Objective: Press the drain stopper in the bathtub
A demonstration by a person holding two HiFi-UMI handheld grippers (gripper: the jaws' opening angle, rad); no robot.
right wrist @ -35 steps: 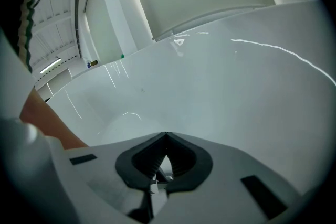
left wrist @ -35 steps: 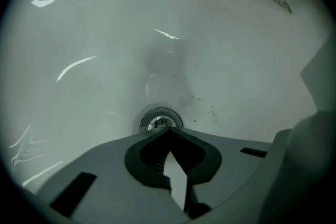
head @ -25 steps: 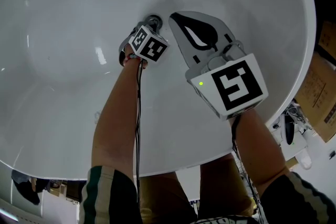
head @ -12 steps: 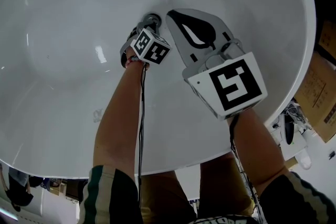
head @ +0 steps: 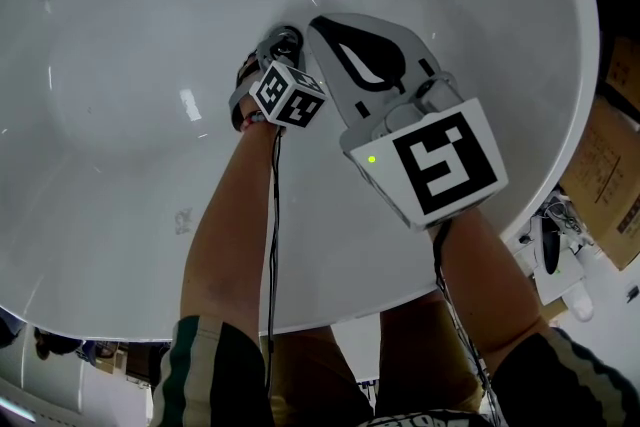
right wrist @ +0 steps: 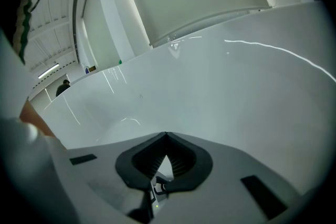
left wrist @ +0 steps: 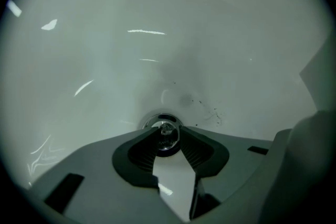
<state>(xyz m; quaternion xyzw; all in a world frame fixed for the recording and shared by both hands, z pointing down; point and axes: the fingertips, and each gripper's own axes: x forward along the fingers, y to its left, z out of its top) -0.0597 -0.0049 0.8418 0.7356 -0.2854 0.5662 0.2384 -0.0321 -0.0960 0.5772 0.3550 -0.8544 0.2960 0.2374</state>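
right gripper [head: 317, 22] beside stopper [head: 287, 39], bathtub [head: 120, 65] open leftward

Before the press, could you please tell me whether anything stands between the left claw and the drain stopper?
Nothing visible: the left claw has just been opening its jaws, with the drain stopper showing between their tips.

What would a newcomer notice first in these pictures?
The white bathtub fills every view. At its bottom, the chrome drain stopper shows between the jaws of the left hand-held gripper, which have just been opening and stand apart. Beside it, the right hand-held gripper, jaws together, carries a large black-and-white marker cube.
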